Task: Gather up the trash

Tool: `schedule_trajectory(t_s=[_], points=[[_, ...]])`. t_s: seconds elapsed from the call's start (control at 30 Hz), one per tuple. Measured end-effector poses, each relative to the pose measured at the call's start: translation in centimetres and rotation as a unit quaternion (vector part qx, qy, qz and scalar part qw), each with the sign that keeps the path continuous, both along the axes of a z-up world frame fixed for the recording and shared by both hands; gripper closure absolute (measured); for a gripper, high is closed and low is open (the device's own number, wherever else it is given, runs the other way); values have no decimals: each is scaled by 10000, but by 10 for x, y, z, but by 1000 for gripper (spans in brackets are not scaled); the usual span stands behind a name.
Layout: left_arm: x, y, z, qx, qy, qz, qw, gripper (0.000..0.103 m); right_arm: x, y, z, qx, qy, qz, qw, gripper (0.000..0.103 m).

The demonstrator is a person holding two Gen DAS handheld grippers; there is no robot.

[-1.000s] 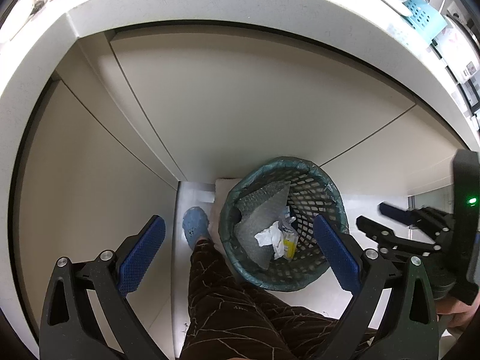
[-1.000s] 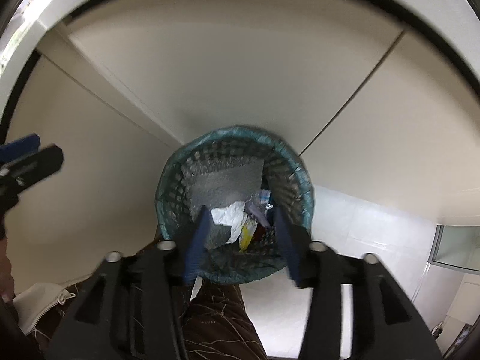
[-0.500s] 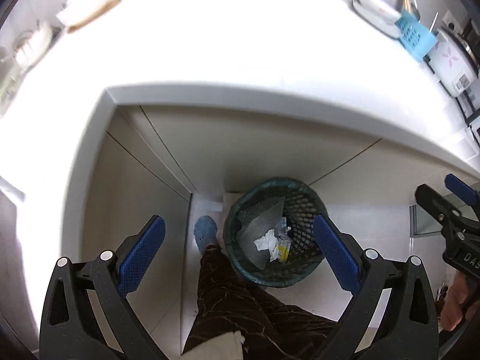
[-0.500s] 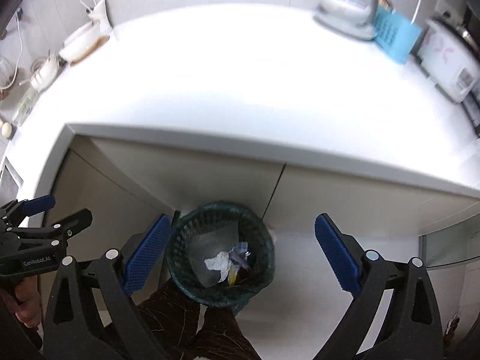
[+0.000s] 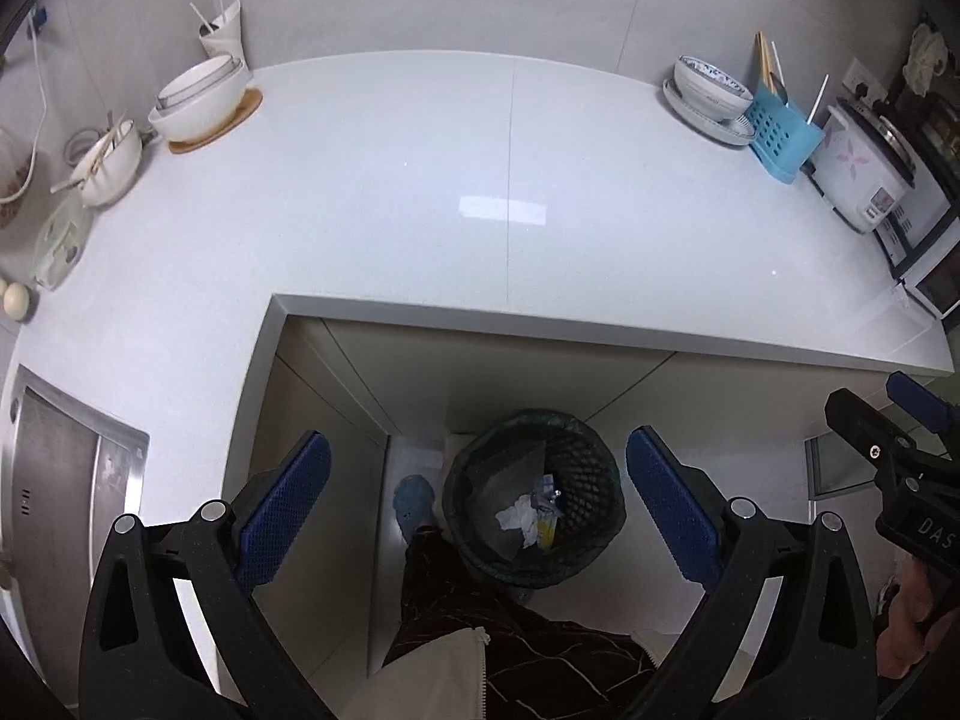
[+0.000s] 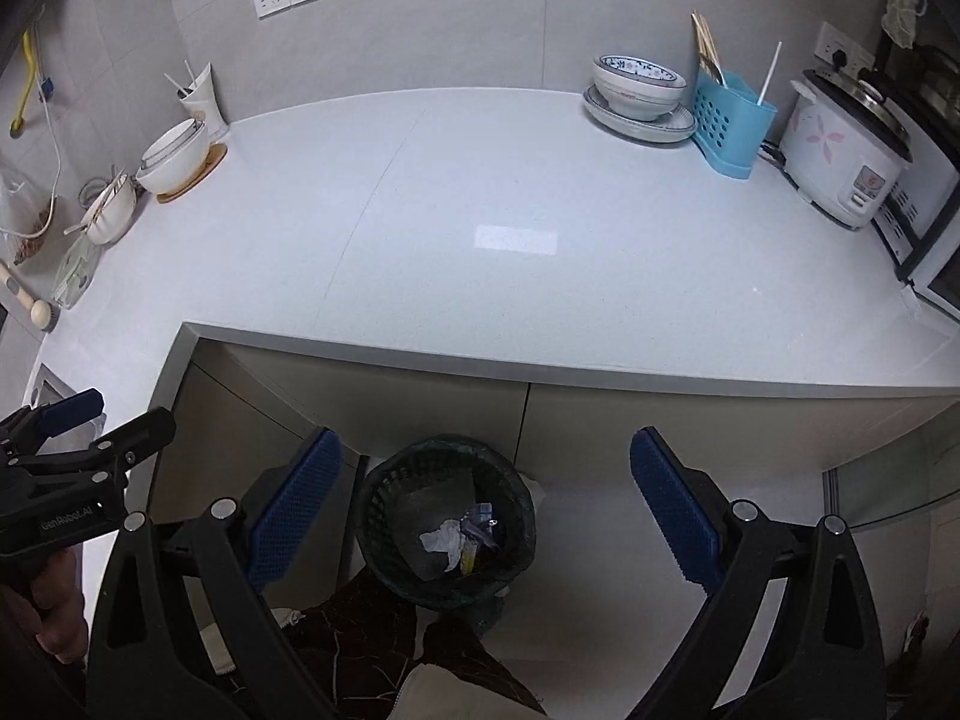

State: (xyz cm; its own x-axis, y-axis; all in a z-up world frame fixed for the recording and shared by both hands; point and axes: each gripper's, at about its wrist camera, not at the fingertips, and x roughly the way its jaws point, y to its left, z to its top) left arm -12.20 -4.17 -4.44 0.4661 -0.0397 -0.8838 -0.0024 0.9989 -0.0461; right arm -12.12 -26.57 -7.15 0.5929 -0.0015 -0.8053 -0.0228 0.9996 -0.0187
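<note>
Judging from the floor, most of the collecting looks done: the mesh wastebasket [image 5: 534, 498] already holds the trash [image 5: 531, 517], a crumpled white tissue, a yellow wrapper, some bluish scraps and a grey sheet leaning on the inner wall, all lying low in the basket. The basket is dark, lined with a greenish bag folded over its rim, and it stands on the pale floor just in front of the cabinet doors [image 6: 420, 396], right beside the person's blue slipper [image 5: 413, 495]. Both tools are empty. The left gripper [image 5: 477, 504] has its blue pads spread wide with nothing between them, and the right gripper [image 6: 483, 507] stands equally wide and bare. The white countertop [image 6: 480, 192] shows no loose litter on its middle; only bowls [image 6: 639, 87], a blue utensil caddy [image 6: 729, 120] and a rice cooker [image 6: 840, 147] line its back edge. What remains, I judge, is a last check for stray scraps.
</note>
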Motion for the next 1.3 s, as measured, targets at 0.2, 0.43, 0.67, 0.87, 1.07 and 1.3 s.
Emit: schedule_trajectory(t_s=[0.2,0.43,0.67,0.87,1.07,1.3], points=[[-2,-3,2,-39,4,-33,10000,6,-1,-6,5,-29,-38,-109,9999,10],[-3,-5,2,-35,30,-18,10000,6,1,-9,4,-30,6,-129,9999,10],[-4,-9,2,-26,34,-63,10000,6,3,-12,3,-35,59,-118,9999,10],[-4,-13,1,-16,67,-66,10000,6,5,-12,1,-80,111,-101,9999,10],[-4,-13,1,-28,69,-81,9999,6,6,-14,0,-77,130,-93,9998,10],[-4,-15,1,-27,77,-83,9999,6,6,-15,0,-75,153,-88,9998,10]])
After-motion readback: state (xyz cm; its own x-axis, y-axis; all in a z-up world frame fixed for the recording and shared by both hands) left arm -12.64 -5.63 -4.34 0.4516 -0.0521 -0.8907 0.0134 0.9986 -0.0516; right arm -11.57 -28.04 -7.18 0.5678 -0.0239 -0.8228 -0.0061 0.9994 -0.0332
